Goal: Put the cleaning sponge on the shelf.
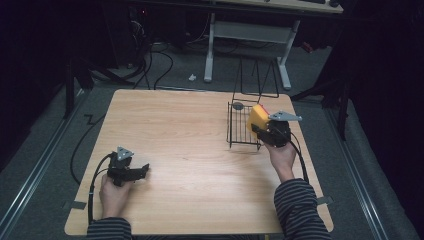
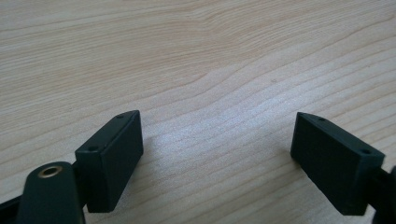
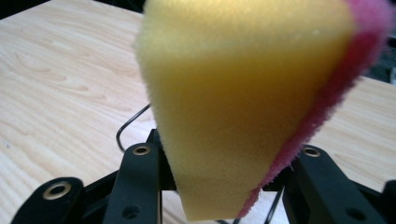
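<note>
Standing on end, the yellow sponge (image 3: 243, 107) with its pink scouring face is pinched between the jaws of the right gripper (image 1: 272, 131), at the right rim of the black wire rack (image 1: 243, 127), long axis upright. Bare table (image 1: 190, 135) lies open to the left. The sponge's top is cut off in the right gripper view. The left gripper (image 2: 217, 154) rests low over bare wood, jaws spread.

sponge (image 3: 243, 107): yellow, pink-red scrub layer
wire rack (image 1: 242, 125): black
table (image 1: 190, 145): pale wood grain
right gripper (image 1: 260, 131): black, grey plate
sleeves (image 1: 299, 205): dark, thin stripes
</note>
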Action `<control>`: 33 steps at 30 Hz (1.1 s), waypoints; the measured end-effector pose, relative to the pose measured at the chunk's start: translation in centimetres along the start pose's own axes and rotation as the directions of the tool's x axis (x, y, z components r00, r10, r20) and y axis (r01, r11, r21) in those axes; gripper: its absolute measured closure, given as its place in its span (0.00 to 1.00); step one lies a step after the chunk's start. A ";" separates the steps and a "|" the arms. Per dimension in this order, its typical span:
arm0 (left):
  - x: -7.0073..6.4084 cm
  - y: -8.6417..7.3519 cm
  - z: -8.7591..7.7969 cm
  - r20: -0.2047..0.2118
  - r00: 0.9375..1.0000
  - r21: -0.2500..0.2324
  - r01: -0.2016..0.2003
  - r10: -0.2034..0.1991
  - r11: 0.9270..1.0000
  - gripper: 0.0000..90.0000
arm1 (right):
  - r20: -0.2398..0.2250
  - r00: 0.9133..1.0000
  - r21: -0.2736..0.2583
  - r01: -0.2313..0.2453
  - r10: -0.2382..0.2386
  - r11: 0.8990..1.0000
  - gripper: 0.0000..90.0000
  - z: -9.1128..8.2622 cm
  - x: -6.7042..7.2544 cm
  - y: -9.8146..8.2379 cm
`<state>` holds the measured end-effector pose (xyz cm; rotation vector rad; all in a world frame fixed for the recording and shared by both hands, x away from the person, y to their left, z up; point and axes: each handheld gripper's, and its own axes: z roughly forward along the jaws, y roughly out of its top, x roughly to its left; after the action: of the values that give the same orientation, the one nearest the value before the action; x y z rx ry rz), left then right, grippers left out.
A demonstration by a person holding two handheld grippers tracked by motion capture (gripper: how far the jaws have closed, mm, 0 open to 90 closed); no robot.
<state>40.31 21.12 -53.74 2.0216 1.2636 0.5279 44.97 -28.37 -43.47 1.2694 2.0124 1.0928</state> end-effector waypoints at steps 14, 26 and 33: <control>0.0 0.0 0.0 0.000 1.000 0.000 -0.001 0.001 1.000 0.19 | 0.013 1.000 0.015 -0.025 0.025 1.000 0.68 3.7 -0.5 0.5; 0.0 0.0 0.0 0.000 1.000 0.000 -0.001 0.001 1.000 0.19 | 0.023 0.997 0.057 -0.069 0.068 0.996 0.67 6.4 -0.8 0.1; 0.0 0.0 0.0 0.000 1.000 0.000 -0.001 0.001 1.000 0.19 | 0.027 0.997 0.072 -0.074 0.072 0.995 0.67 7.0 -1.0 -0.1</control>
<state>40.30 21.12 -53.74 2.0225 1.2633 0.5284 50.68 -26.83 -47.34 1.3965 2.0188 1.0407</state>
